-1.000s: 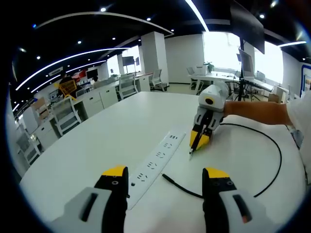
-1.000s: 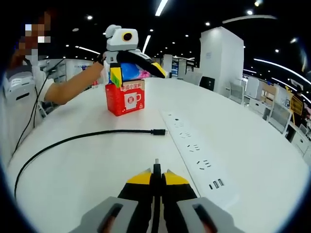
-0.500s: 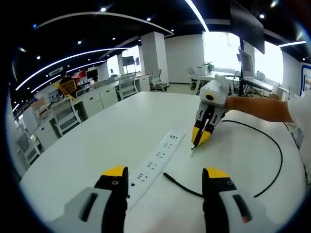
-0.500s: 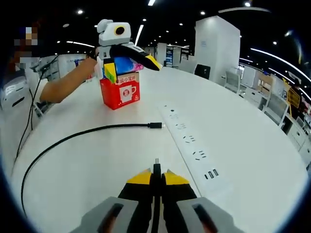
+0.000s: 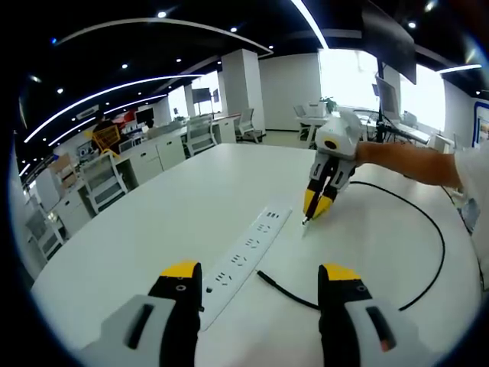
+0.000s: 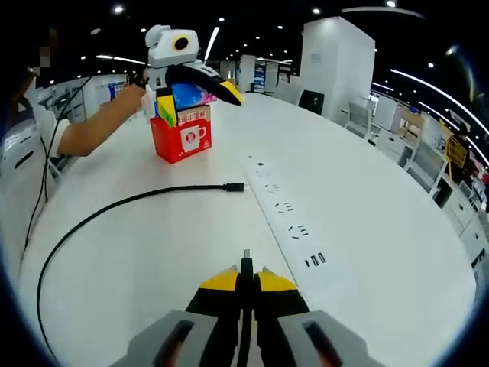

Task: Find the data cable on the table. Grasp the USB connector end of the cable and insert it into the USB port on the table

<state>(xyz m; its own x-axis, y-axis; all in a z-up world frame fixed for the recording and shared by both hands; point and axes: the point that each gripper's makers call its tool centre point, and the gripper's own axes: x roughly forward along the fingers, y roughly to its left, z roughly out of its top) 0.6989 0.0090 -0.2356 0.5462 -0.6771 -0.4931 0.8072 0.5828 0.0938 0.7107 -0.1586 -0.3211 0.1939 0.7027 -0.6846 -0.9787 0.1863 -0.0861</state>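
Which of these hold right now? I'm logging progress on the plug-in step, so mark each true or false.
1. The right claw is shut on the cable's USB connector. True.
2. The connector is already in the power strip. False: it is in the air, short of the strip's USB ports.
3. The left claw is open. True.
4. The red box sits on the power strip. False: it stands on the table beyond it.

white table (image 6: 397,199), power strip (image 6: 286,218), cable (image 6: 114,206), red box (image 6: 180,138)
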